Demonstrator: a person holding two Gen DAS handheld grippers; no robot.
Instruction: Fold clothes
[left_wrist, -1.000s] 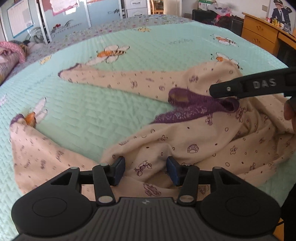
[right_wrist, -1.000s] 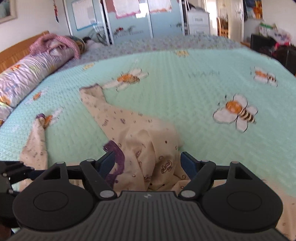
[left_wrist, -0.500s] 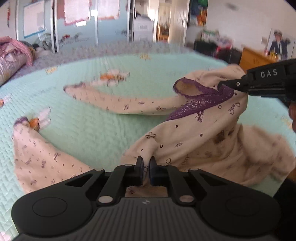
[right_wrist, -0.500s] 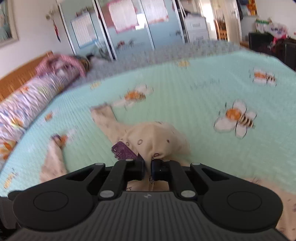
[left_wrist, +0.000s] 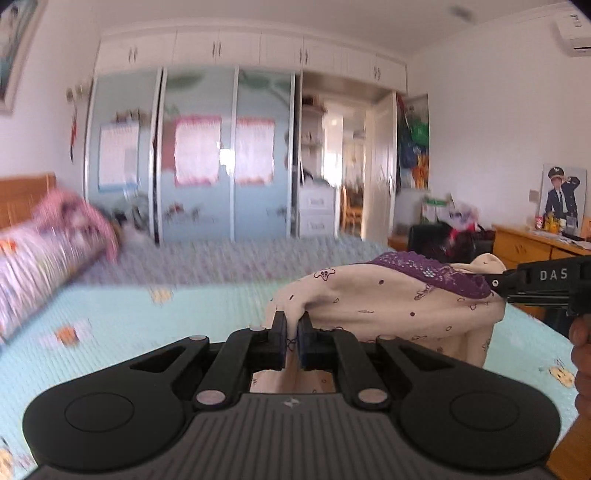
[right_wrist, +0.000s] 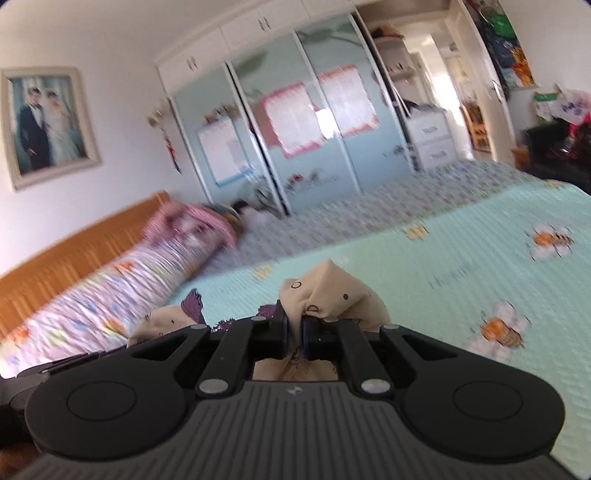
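Observation:
A cream top (left_wrist: 388, 299) with small purple prints and a purple lace collar (left_wrist: 436, 271) hangs in the air between my two grippers above the bed. My left gripper (left_wrist: 291, 332) is shut on a fold of its cream cloth. My right gripper (right_wrist: 294, 328) is shut on another bunch of the same top (right_wrist: 325, 295); in the left wrist view it shows at the right (left_wrist: 498, 286), pinching the cloth by the collar. The rest of the top hangs below, hidden by the gripper bodies.
The bed has a mint quilt (right_wrist: 461, 266) with bee prints. A rolled floral duvet (right_wrist: 110, 295) lies along the wooden headboard (right_wrist: 74, 258). Mirrored wardrobe doors (left_wrist: 221, 166) stand beyond the bed. A wooden dresser (left_wrist: 535, 243) stands at the right.
Both grippers closed on the top a second ago and have lifted it off the quilt. Both cameras now tilt up toward the room.

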